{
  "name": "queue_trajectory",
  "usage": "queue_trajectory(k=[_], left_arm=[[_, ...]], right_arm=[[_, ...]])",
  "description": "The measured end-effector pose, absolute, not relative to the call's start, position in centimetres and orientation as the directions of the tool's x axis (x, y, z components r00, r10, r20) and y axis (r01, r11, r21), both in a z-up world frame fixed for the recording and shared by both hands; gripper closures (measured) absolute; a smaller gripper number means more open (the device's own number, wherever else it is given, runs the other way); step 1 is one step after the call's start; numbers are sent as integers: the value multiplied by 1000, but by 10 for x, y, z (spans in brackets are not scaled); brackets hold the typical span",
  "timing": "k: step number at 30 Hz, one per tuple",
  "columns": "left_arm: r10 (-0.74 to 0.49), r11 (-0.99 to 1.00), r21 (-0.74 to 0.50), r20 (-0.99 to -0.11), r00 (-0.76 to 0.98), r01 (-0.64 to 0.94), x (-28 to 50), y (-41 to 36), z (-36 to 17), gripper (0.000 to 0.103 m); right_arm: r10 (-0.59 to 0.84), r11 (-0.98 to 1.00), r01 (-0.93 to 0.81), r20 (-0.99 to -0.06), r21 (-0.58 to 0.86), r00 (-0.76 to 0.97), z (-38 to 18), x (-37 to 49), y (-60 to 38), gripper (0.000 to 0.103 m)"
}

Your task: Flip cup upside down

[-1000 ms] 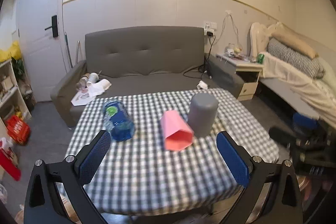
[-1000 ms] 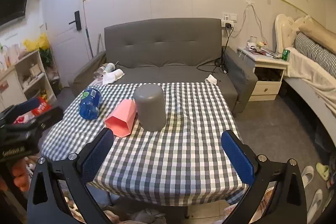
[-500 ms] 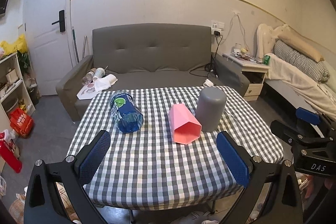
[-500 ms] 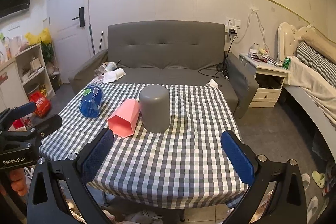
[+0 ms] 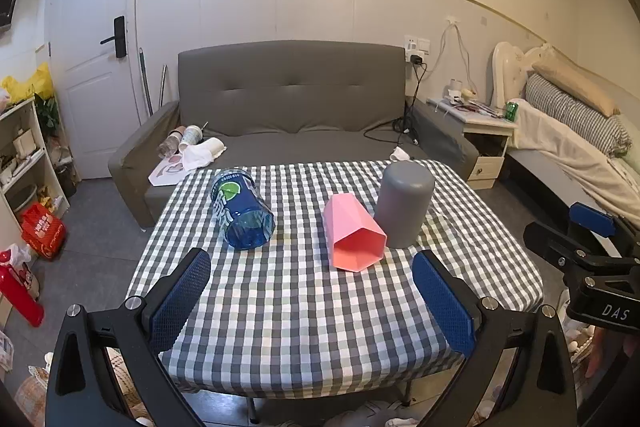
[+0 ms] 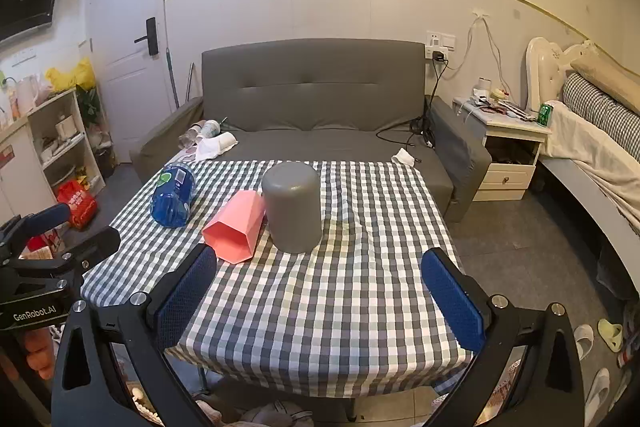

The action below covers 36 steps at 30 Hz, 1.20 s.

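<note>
A pink hexagonal cup (image 5: 354,233) lies on its side on the checked tablecloth (image 5: 300,299), mouth toward me; it also shows in the right wrist view (image 6: 236,229). A grey cup (image 5: 404,209) stands upside down just right of it, touching or nearly so, and shows in the right wrist view (image 6: 294,213). A blue cup (image 5: 242,213) lies on its side to the left, also in the right wrist view (image 6: 173,195). My left gripper (image 5: 312,297) is open and empty above the table's near edge. My right gripper (image 6: 320,297) is open and empty, also at the near edge.
A grey sofa (image 5: 288,107) stands behind the table with litter on its left seat. A nightstand (image 5: 484,135) and bed (image 5: 568,135) are at the right, shelves (image 5: 24,155) and a door at the left. The other gripper shows at each view's side edge.
Both grippers have pulled back and up from the table, so the cups look farther away. The cups have not moved. Both grippers stay open.
</note>
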<state>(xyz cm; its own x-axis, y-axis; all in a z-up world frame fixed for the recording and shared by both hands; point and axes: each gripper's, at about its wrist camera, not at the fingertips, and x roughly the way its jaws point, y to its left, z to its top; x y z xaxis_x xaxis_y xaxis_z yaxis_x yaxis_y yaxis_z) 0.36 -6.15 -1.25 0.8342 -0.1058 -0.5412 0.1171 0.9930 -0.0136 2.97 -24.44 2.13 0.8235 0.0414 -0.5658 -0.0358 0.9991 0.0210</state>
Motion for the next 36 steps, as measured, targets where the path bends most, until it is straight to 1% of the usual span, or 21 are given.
queue_trajectory(k=[6,14,36], left_arm=[[-91,994,-5,-544,834,106,5,-60,-13,0],[-96,995,-23,-556,825,100,9,-56,-15,0],[-91,995,-22,-557,825,95,10,-54,-17,0]], right_arm=[[33,999,-27,-567,19,823,22,29,-245,0],[31,999,-32,-572,9,820,22,30,-243,0],[37,999,-40,-572,7,820,19,31,-242,0]])
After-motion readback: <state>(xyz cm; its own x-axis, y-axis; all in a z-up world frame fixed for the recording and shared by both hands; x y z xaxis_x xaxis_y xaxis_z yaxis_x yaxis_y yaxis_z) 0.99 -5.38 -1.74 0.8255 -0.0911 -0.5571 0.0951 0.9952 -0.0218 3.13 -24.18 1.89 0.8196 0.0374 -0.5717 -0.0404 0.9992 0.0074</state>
